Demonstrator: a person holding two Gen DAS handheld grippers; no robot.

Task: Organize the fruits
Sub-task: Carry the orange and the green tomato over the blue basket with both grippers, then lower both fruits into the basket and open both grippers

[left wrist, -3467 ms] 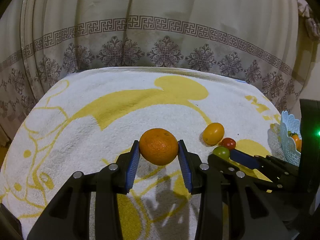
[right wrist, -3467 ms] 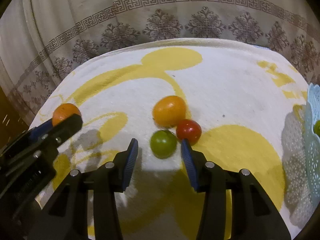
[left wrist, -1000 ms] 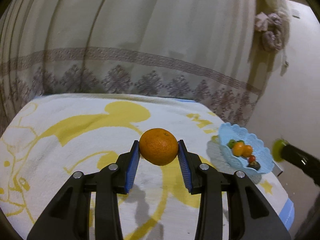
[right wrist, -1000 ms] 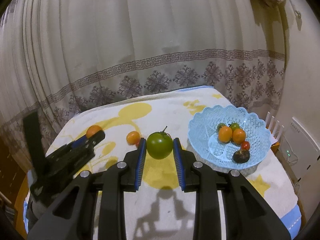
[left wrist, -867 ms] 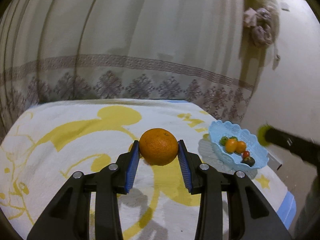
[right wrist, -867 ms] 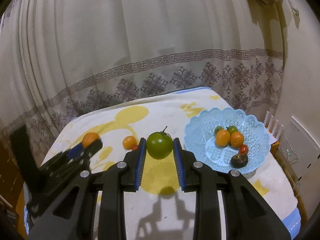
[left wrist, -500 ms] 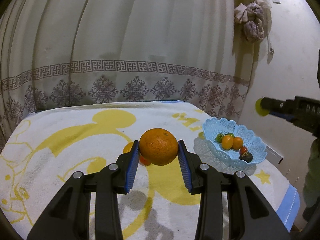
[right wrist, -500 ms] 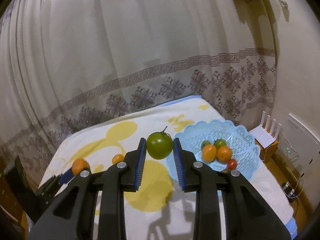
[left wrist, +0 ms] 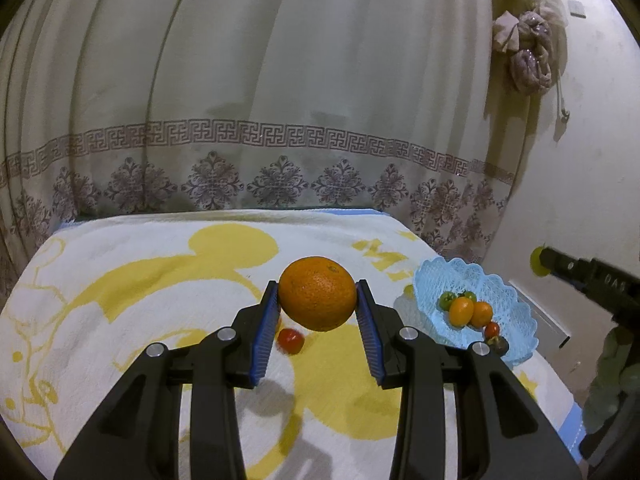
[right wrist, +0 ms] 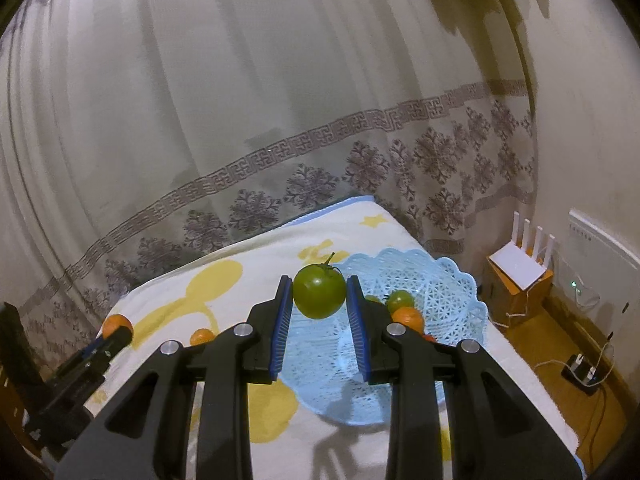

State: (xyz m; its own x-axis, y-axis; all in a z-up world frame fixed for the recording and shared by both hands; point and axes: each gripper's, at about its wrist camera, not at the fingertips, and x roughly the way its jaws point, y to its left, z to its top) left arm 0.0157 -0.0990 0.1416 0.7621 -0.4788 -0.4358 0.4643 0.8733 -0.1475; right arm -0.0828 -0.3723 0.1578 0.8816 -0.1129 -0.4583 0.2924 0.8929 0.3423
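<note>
My left gripper (left wrist: 317, 304) is shut on a large orange (left wrist: 317, 298), held above the white and yellow towel. The light blue lace basket (left wrist: 516, 312) stands to its right with several small fruits inside. A red tomato (left wrist: 290, 340) lies on the towel just below the orange. My right gripper (right wrist: 319, 295) is shut on a green tomato (right wrist: 319, 296) with a stem, above the left rim of the same basket (right wrist: 448, 292). Small orange and green fruits (right wrist: 407, 312) lie in it. The left gripper with its orange (right wrist: 117, 325) shows at the far left of the right wrist view.
A patterned curtain (left wrist: 280, 140) hangs behind the towel-covered surface (left wrist: 120, 280). One small orange fruit (right wrist: 201, 336) lies on the towel left of the basket. A white router (right wrist: 522, 264) on a box and cables sit on the floor to the right.
The right gripper has carried the green tomato rightward to the basket's left rim. The left gripper with the orange has risen a little and shifted, so the basket looks nearer.
</note>
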